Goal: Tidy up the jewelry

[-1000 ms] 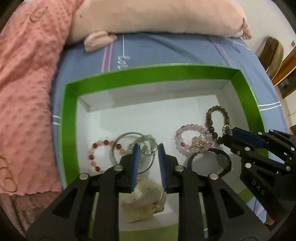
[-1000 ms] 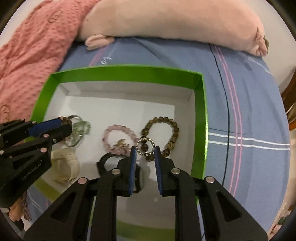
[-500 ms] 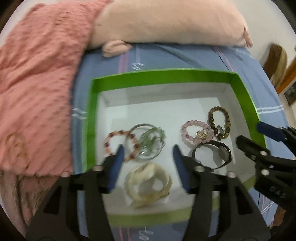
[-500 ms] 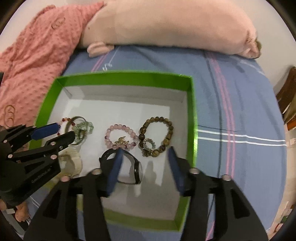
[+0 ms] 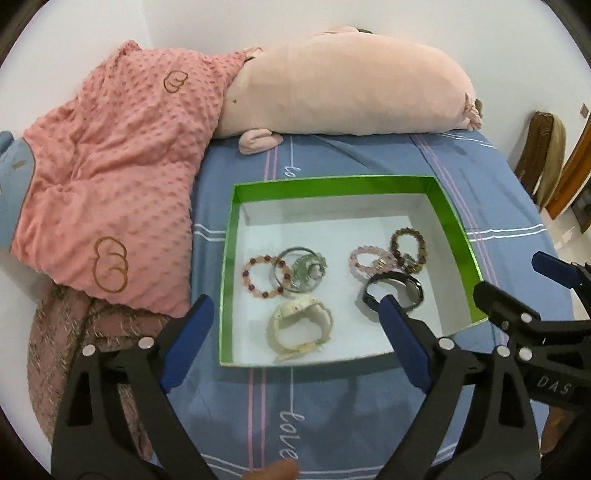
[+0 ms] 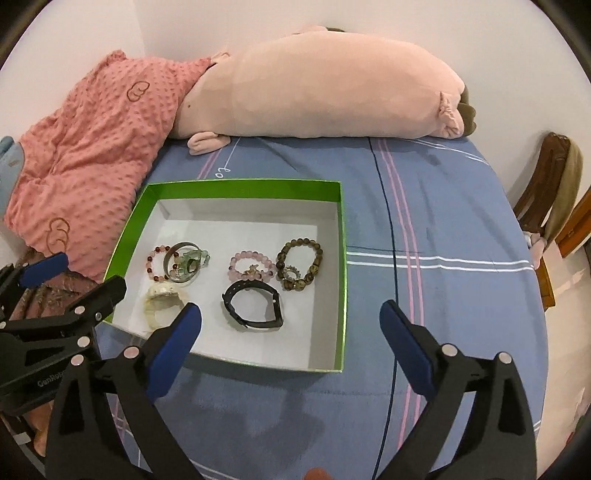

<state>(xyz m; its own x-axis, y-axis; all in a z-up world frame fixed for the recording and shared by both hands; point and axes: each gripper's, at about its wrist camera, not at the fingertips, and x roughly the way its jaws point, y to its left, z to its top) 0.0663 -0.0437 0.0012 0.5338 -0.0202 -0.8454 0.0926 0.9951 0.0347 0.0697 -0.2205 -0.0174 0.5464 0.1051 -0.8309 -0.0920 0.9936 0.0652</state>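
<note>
Both tools, left (image 5: pixel 295 317) and right (image 6: pixel 290 319), gape empty above a blue striped bed (image 6: pixel 424 229) holding a green box (image 6: pixel 341 236); a pink pillow (image 6: pixel 314 88) lies by the white wall (image 6: pixel 258 18).

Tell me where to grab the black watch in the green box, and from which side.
Grip the black watch by its near strap arc, coming straight down from above with the right gripper, which is open. The band lies flat as an open loop, so one finger can drop inside and one outside. The near side looks clearer; the far edge sits close to the pink bracelet.
</note>
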